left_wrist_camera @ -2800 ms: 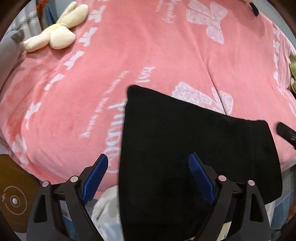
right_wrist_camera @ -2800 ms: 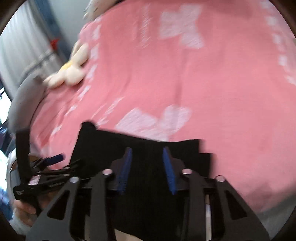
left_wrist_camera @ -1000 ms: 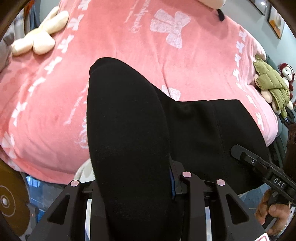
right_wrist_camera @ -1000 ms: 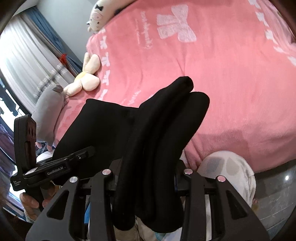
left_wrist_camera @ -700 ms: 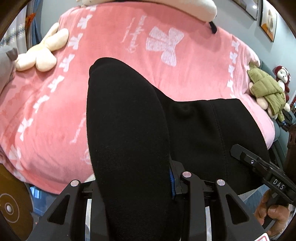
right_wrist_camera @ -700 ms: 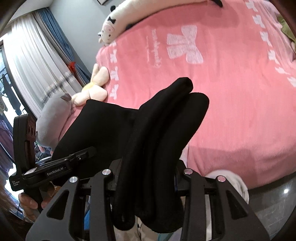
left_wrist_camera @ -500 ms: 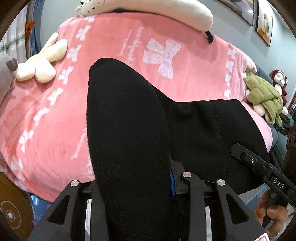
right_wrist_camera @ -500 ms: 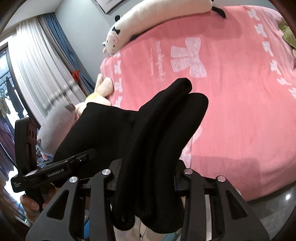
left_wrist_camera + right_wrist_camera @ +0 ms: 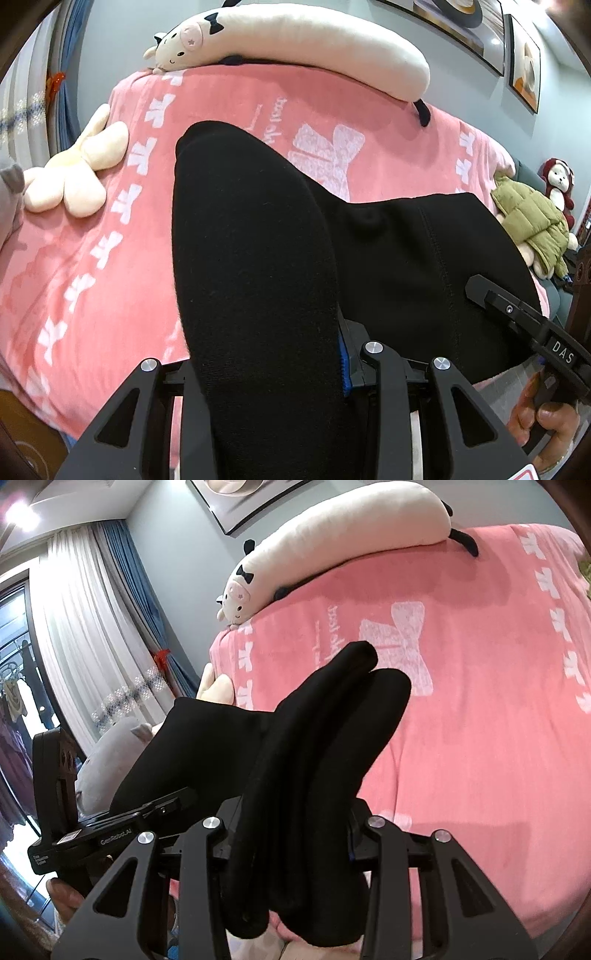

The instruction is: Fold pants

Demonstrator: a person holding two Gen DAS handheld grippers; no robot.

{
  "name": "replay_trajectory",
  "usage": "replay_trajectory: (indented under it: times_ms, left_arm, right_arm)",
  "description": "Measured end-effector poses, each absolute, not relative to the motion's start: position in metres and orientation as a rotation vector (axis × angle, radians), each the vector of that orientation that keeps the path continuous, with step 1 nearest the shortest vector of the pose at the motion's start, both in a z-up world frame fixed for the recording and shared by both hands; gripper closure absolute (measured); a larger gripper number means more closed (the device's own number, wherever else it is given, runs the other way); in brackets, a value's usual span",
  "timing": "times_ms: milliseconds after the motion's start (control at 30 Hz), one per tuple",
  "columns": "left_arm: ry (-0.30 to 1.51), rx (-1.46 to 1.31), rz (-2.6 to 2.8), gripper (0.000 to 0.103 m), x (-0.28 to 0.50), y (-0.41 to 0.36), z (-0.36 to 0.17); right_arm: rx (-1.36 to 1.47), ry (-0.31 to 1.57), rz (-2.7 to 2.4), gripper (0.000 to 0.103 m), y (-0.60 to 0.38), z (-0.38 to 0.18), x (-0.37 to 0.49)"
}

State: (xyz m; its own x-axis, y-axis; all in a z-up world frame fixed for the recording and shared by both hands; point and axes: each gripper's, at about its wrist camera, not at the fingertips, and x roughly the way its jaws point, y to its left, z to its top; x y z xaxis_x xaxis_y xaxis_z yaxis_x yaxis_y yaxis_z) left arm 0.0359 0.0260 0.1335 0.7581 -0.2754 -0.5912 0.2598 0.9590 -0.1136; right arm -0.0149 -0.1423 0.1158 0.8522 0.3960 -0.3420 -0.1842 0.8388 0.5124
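Pink bed [image 9: 110, 266] — black bunched pants [image 9: 255, 266]

left tool [image 9: 266, 354] fingertips buried in black pants [image 9: 255, 258], right tool [image 9: 295, 834] likewise – pants' lower end cut off

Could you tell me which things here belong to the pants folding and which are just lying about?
Part of the job:
- black pants
- left hand-held gripper, shut on the pants
- right hand-held gripper, shut on the pants
- pink blanket

Lying about:
- long cow pillow
- cream plush
- green-jacketed plush
- red monkey plush
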Motion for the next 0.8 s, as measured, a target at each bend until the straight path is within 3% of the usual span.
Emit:
replay_trajectory:
  times_ms: [300,667,800]
  left_arm:
    - [0.613,-0.036,-0.307,0.072,0.118,0.024,0.137]
    - [0.632,-0.077,-0.332,0.07,0.244,0.015,0.093]
    - [0.708,-0.068,-0.287,0.051,0.306,0.012,0.04]
  right_arm:
    - [0.5,0.433,0.334,0.067,-0.162,0.108,0.071]
    - [0.539,0.469,0.342,0.065,-0.194,0.052,0.195]
    - [0.506,0.57,0.252,0.05,-0.211,-0.016,0.249]
